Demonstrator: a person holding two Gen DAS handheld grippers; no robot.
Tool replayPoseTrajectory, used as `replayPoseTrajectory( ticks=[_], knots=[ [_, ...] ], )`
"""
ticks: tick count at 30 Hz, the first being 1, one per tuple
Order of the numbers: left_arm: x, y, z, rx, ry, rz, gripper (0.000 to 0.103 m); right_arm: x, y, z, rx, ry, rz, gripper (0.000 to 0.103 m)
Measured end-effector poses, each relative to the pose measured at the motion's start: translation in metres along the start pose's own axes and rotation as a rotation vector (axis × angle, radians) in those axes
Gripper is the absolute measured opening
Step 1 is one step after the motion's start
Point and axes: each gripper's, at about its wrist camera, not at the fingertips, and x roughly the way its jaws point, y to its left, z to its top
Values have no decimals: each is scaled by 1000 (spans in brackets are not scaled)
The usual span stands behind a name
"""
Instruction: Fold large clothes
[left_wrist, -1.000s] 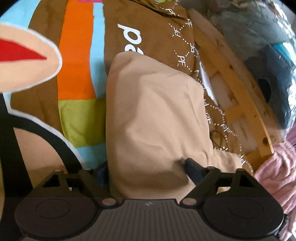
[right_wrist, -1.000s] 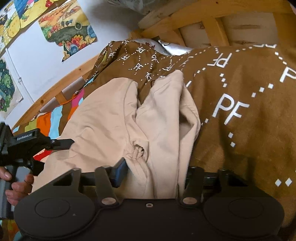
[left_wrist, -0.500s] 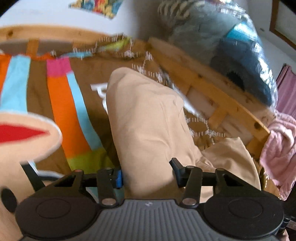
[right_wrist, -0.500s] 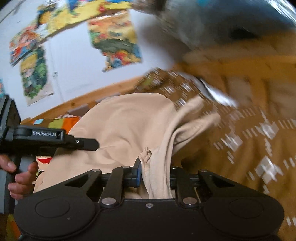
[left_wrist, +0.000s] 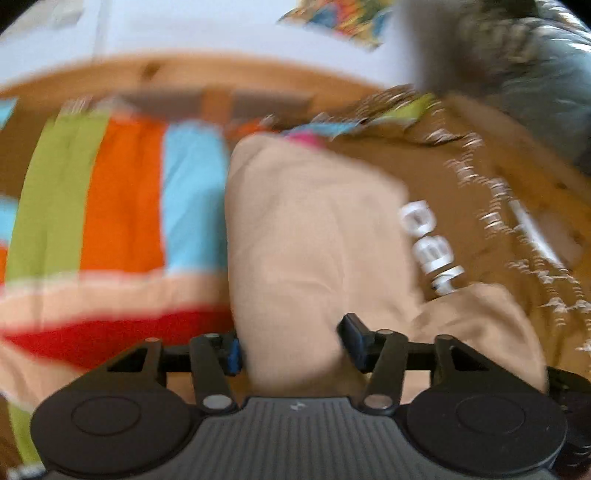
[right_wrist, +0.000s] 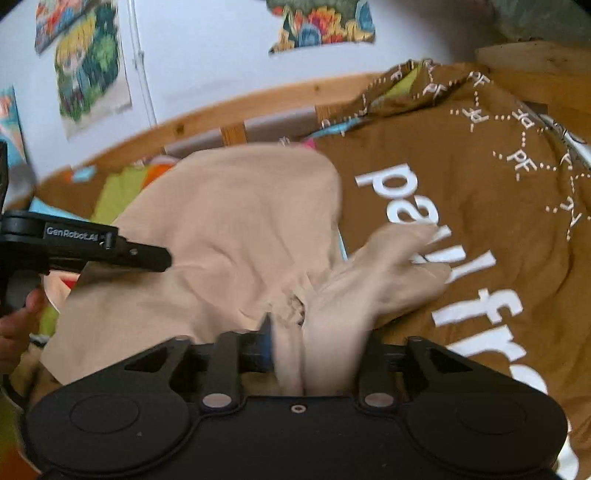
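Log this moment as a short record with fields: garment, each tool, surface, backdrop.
garment: beige garment, bunched and lifted over the bed
left tool: left tool, closed on a fold of the beige garment
right tool: right tool, closed on gathered beige cloth
surface: brown bedspread with white lettering and coloured stripes
backdrop: wooden bed frame, white wall with posters
image quality: left wrist view blurred by motion

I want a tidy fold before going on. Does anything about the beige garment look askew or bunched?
Yes. In the right wrist view the beige garment is gathered into a puckered knot just ahead of the right tongs, and a loose flap trails sideways over the brown blanket. The left wrist view is too blurred to judge its edge.
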Motion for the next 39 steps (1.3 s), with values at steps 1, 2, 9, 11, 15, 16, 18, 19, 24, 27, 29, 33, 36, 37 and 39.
replayPoseTrajectory(
  ticks=[1, 2, 9, 11, 15, 16, 18, 19, 24, 27, 29, 33, 36, 37, 39],
  knots=[
    [2, 7, -6, -33, -20, -3, 63, 0, -4, -2, 13, 0, 11, 41],
    [2, 12, -10, -62, -39, -10, 66, -2, -10, -2, 34, -4, 20, 46],
    [-5, -4, -17, -54, -59, 87, 88, -18, -21, -3, 43, -6, -14, 65],
    [-9, -8, -18, -77, -61, 117, 93, -28, -18, -7, 25, -9, -50, 70],
    [-32, -8, -29, -147, -60, 132, 98, -55, -11, -9, -6, -35, -72, 76],
    [-39, -10, -30, -152, -64, 147, 98, -65, -10, -10, -11, -52, -77, 79],
    [-58, -17, -35, -141, -80, 168, 99, -89, -5, -11, -21, -90, -83, 82],
    [-68, -21, -37, -128, -91, 171, 99, -100, -2, -11, -29, -109, -85, 85],
    [-127, -41, -55, -62, -156, 168, 102, -164, 13, -13, -78, -207, -99, 93],
    [-160, -48, -67, -58, -176, 150, 102, -199, 23, -14, -91, -253, -89, 98],
    [-182, -50, -77, -68, -191, 133, 102, -220, 30, -17, -102, -279, -88, 101],
    [-216, -49, -99, -82, -210, 115, 102, -253, 42, -27, -104, -304, -77, 102],
    [-234, -50, -116, -74, -221, 131, 102, -269, 51, -36, -109, -296, -62, 102],
    [-238, -51, -121, -68, -225, 136, 102, -274, 53, -40, -111, -295, -60, 102],
    [-248, -52, -131, -65, -241, 147, 102, -280, 58, -47, -108, -290, -62, 102]
  ],
)
